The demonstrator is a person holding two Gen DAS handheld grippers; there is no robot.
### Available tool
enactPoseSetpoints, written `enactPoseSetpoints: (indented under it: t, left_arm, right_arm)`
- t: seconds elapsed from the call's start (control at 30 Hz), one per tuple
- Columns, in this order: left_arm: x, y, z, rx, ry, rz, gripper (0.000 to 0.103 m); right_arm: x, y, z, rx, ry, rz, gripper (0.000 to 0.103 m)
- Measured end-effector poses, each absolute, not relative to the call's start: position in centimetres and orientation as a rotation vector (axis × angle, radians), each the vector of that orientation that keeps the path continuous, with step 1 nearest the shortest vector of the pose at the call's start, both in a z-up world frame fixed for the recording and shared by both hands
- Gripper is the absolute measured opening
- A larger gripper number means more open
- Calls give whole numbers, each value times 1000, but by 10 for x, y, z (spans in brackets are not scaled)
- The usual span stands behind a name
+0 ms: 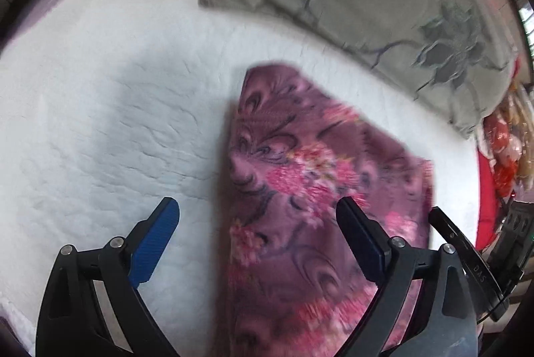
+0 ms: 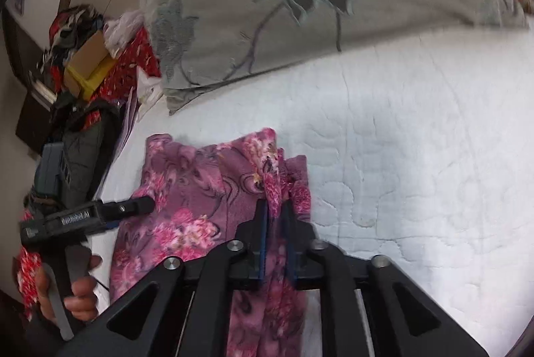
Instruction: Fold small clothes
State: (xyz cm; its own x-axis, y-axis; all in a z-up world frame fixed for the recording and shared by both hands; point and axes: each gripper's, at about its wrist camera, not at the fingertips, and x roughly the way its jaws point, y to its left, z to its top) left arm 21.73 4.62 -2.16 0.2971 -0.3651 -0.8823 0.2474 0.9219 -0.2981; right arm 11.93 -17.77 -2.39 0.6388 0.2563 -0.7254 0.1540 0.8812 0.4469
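My left gripper hung wide open and empty over the purple floral garment, which lay on the white quilt. My right gripper pinched a bunched fold. Judged best practice: carry that fold across level, keeping tension even, before releasing.

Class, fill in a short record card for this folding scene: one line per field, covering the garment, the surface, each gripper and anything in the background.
garment: purple floral cloth, lying on the bed, partly gathered
surface: white quilted bedcover
left gripper: open, above the cloth's edge, holding nothing
right gripper: shut on a bunched fold of the cloth
background: grey flower-patterned pillow at the far side of the bed
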Motion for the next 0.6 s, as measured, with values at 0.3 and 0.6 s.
enactPoseSetpoints:
  t: [0.3,0.6]
  left_arm:
    - [169,52,-43,11,1205,-393,96]
    - [113,50,-48,203,1167,-397,97]
  right_arm:
    - [107,-112,-33,129,1013,273,18]
    - [63,-88,-28,10,1126,321,35]
